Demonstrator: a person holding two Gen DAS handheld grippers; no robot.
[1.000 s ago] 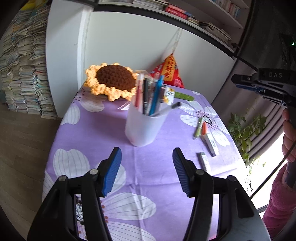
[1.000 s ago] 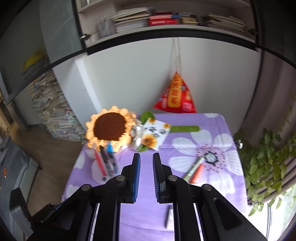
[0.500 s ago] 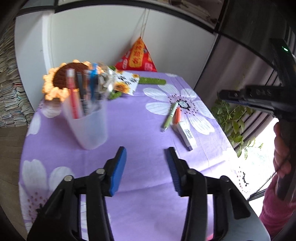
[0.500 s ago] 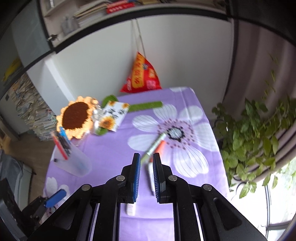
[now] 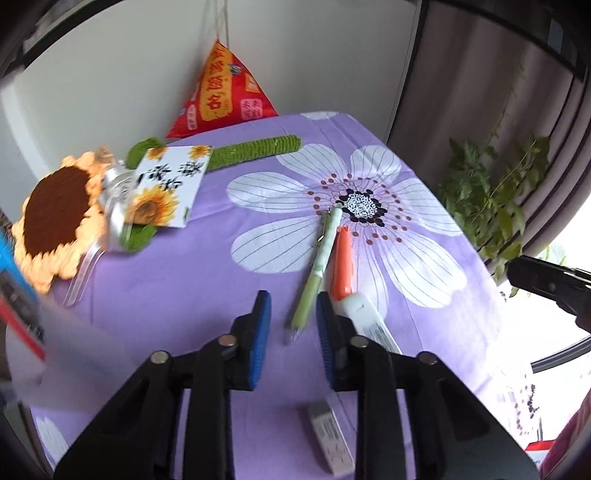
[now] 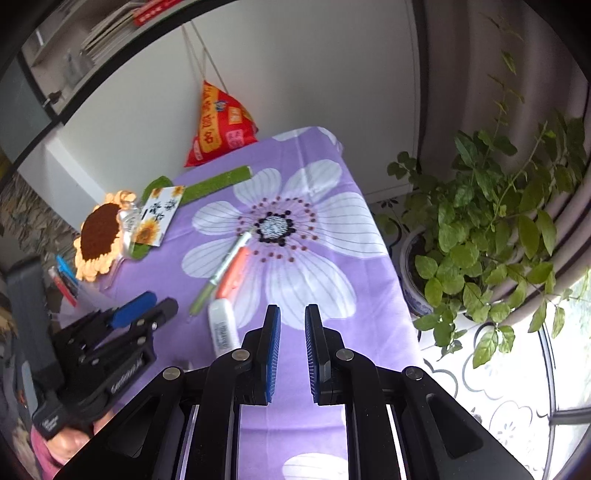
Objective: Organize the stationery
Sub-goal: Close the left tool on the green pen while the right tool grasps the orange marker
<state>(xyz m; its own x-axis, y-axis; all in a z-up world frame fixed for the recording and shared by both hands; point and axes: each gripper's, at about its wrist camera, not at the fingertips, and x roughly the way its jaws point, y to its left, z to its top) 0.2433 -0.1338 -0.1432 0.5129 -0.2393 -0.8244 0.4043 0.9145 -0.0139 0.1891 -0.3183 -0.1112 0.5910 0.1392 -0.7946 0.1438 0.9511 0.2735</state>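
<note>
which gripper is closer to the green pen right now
Left. The left gripper has its open jaws either side of the green pen near its lower tip. The right gripper, open and empty, sits off to the pen's right, clearly apart.

Home room, prob. a study corner: purple floral tablecloth (image 6: 295, 155) covering a small table, crochet sunflower (image 5: 55, 218) lying on it, potted plant (image 6: 491, 236) sitting by the window, books (image 6: 122, 22) stacking up on shelf above.

Bright daylight from blown-out window (image 6: 561, 387) at right — fisheye bending at edges; pen cup (image 5: 44, 332) motion-blurred.
</note>
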